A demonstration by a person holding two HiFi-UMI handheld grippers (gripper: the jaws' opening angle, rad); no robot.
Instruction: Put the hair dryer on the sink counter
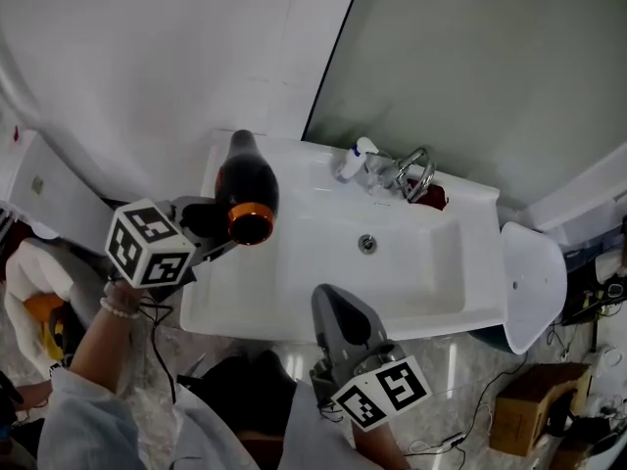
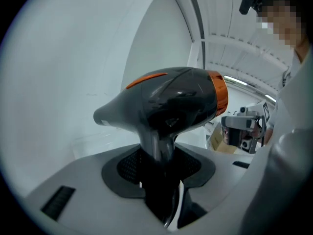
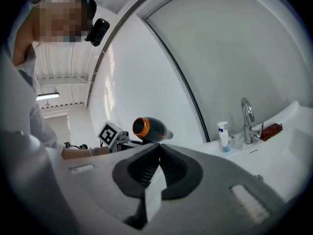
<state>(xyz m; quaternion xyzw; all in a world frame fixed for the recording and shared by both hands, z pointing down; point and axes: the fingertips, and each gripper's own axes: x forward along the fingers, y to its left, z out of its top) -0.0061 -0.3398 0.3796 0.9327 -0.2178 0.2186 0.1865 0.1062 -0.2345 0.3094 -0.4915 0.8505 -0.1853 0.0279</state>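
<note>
The left gripper [image 2: 157, 169], half-closed on the hair dryer's [image 1: 245, 186] handle [image 2: 157, 146], is risking dropping it off the sink counter's [image 1: 227, 313] nine-o'clock edge; the right gripper [image 3: 156, 151] is sitting shut, empty.

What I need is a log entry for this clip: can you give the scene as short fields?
Held item: hair dryer, black with orange ring
Holder: left hand-held gripper, shut on its handle
Right hand-held gripper: shut, empty
Position: held above sink counter's left end
Also on counter: faucet, spray bottle

Head view steeply down on sink counter [image 1: 304, 225], gripper views low along jaws, all 3 share hair dryer [image 1: 245, 186]
</note>
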